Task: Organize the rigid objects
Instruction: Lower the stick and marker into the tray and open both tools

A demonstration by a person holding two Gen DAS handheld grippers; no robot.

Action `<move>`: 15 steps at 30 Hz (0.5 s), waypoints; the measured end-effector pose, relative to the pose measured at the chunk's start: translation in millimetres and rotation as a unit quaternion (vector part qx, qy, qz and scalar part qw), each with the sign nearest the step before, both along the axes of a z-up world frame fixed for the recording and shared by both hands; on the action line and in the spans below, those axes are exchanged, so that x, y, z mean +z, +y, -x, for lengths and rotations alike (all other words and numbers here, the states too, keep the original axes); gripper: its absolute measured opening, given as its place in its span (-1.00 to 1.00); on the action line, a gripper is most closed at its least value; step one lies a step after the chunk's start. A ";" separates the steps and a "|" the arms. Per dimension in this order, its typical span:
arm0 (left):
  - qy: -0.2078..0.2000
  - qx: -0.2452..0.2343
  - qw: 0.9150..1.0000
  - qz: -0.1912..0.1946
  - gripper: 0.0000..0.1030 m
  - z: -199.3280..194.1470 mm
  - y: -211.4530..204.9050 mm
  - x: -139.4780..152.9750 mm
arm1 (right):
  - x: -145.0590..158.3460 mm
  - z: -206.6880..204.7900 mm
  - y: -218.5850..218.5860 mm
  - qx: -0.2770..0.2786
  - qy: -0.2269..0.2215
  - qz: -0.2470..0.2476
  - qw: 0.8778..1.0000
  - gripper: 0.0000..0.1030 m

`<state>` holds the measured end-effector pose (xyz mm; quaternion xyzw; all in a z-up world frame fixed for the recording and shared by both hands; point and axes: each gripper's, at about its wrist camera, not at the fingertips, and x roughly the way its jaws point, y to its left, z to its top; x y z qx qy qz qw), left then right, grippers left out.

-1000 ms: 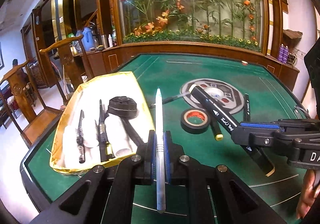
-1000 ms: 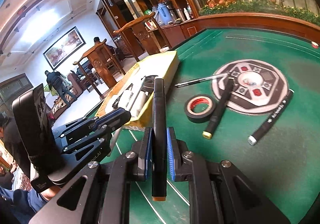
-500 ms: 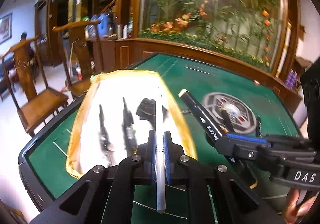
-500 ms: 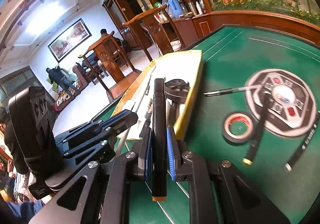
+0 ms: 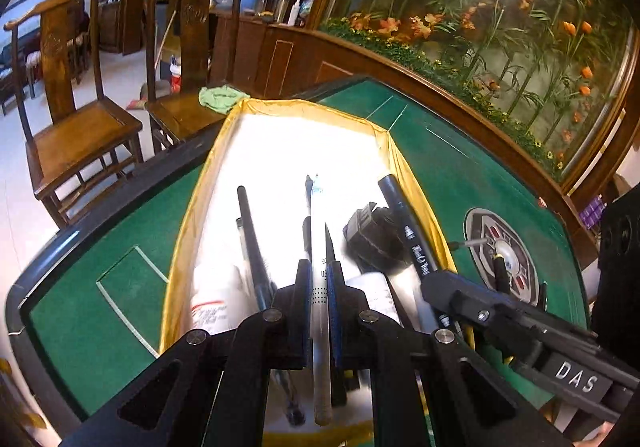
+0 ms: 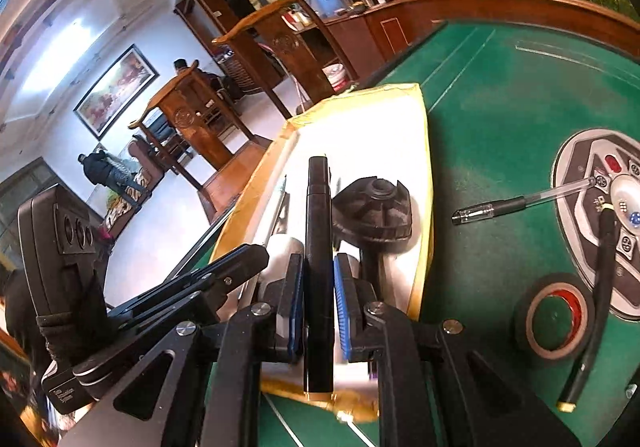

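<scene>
My left gripper (image 5: 320, 279) is shut on a white pen (image 5: 319, 247) and holds it over the yellow-rimmed white tray (image 5: 280, 119). My right gripper (image 6: 316, 287) is shut on a black marker (image 6: 319, 231) and holds it over the same tray (image 6: 424, 151); the marker also shows in the left wrist view (image 5: 408, 231). The tray holds a black round cap (image 6: 374, 211), a black pen (image 5: 250, 231) and white tubes (image 5: 212, 299). On the green table lie a clear pen (image 6: 520, 201), a black tape roll (image 6: 554, 313) and another black marker (image 6: 596, 307).
A grey round emblem (image 6: 616, 183) marks the table's middle. Wooden chairs (image 5: 76, 119) stand beyond the table's left edge. A wooden ledge with a flower display (image 5: 500, 27) runs behind the table. A green cloth (image 5: 218, 97) lies on one chair seat.
Both grippers have moved left from above the green felt to above the tray, each still holding its pen or marker. The tray now fills the view centres.
</scene>
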<state>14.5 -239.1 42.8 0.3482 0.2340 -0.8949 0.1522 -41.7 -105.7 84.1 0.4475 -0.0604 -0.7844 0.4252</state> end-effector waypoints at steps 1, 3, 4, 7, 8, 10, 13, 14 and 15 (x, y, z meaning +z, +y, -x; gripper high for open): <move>-0.004 0.002 1.000 -0.006 -0.86 3.5 -2.3 -2.1 | -2.2 1.7 -1.9 0.000 -0.005 0.001 1.000 -0.72; -0.006 0.001 1.000 -0.009 -0.86 7.8 -1.9 -3.6 | -4.7 4.7 -6.5 -0.002 -0.003 -0.007 1.000 -0.72; -0.008 0.001 1.000 -0.009 -0.86 9.9 -0.6 -4.8 | -5.8 5.8 -9.7 -0.001 -0.003 -0.011 1.000 -0.72; -0.007 0.003 1.000 -0.009 -0.86 12.7 -1.0 -5.1 | -9.9 8.2 -13.6 0.000 -0.007 -0.015 1.000 -0.71; -0.008 0.005 1.000 -0.008 -0.86 13.3 -1.4 -5.6 | -11.5 8.7 -14.7 0.003 -0.008 -0.017 1.000 -0.70; -0.008 0.002 1.000 -0.010 -0.85 13.0 -1.1 -6.3 | -12.8 9.0 -15.0 0.007 -0.012 -0.019 1.000 -0.69; -0.010 0.002 1.000 -0.012 -0.44 10.5 -2.7 -5.4 | -13.0 8.4 -13.7 0.009 -0.014 -0.024 1.000 -0.43; -0.007 0.006 1.000 -0.010 -0.30 8.1 -2.7 -4.3 | -11.3 7.5 -11.0 0.006 -0.012 -0.022 1.000 -0.42; -0.001 0.008 1.000 -0.008 -0.17 5.2 -2.3 -2.3 | -9.6 6.0 -8.4 0.005 -0.010 -0.018 1.000 -0.42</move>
